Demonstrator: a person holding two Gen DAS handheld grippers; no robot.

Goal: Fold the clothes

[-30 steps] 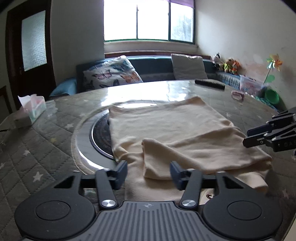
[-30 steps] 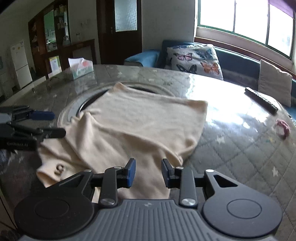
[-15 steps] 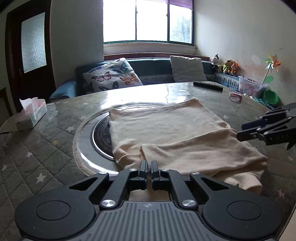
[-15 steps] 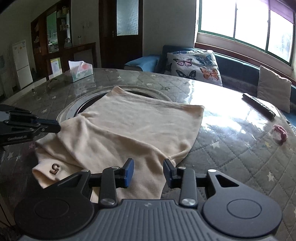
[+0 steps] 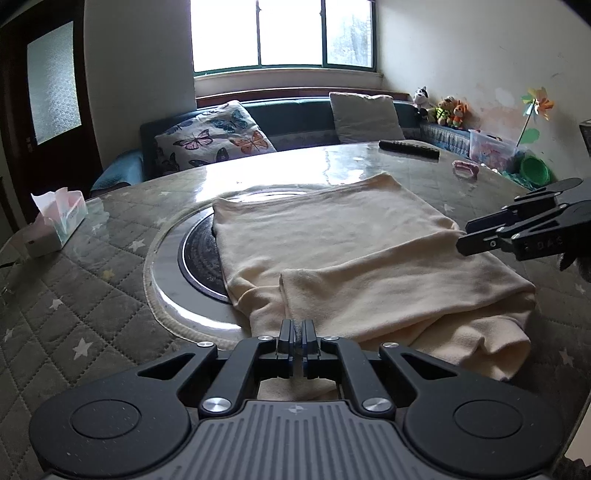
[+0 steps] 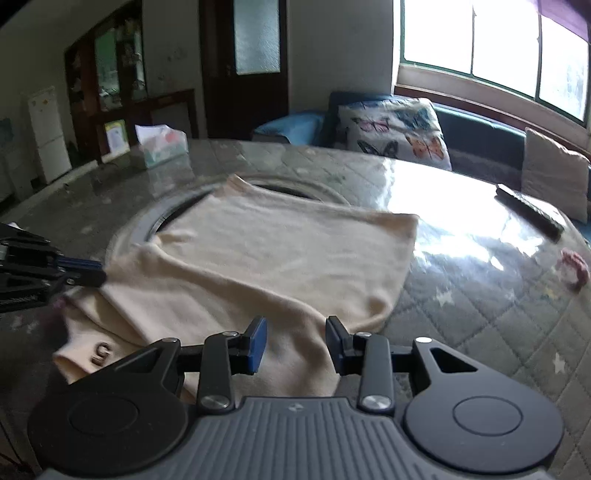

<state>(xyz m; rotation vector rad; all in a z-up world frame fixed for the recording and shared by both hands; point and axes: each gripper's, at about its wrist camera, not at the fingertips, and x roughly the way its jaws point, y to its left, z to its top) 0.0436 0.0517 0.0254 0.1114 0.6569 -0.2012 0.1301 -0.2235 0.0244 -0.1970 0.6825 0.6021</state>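
The cream garment (image 5: 332, 251) lies partly folded on the round counter (image 5: 92, 302), over the near-right part of the dark round plate (image 5: 199, 258) set in the counter's middle. One layer is folded over the body, and a sleeve end with a small brown mark (image 6: 100, 352) lies at the near edge of the counter in the right wrist view.

The left gripper (image 5: 296, 341) is at the near edge of the garment. Its jaws are together and a thin bit of cloth is pinched between them. The right gripper (image 6: 295, 345) hovers over the near side of the garment with its jaws apart, and the cloth shows in the gap; if the fingers touch the cloth I cannot tell. In the left wrist view the right gripper comes in from the right edge, with its tips at the right side of the folded layer.

A tissue box (image 5: 55, 225) stands near the left edge of the counter. A remote (image 5: 408, 149) lies near the far edge, and a small pink thing (image 5: 466, 169) is just beside it toward the right. Behind the counter a butterfly cushion (image 5: 214, 138) and a plain cushion (image 5: 364, 116) lean on a bench under the window (image 5: 280, 33).
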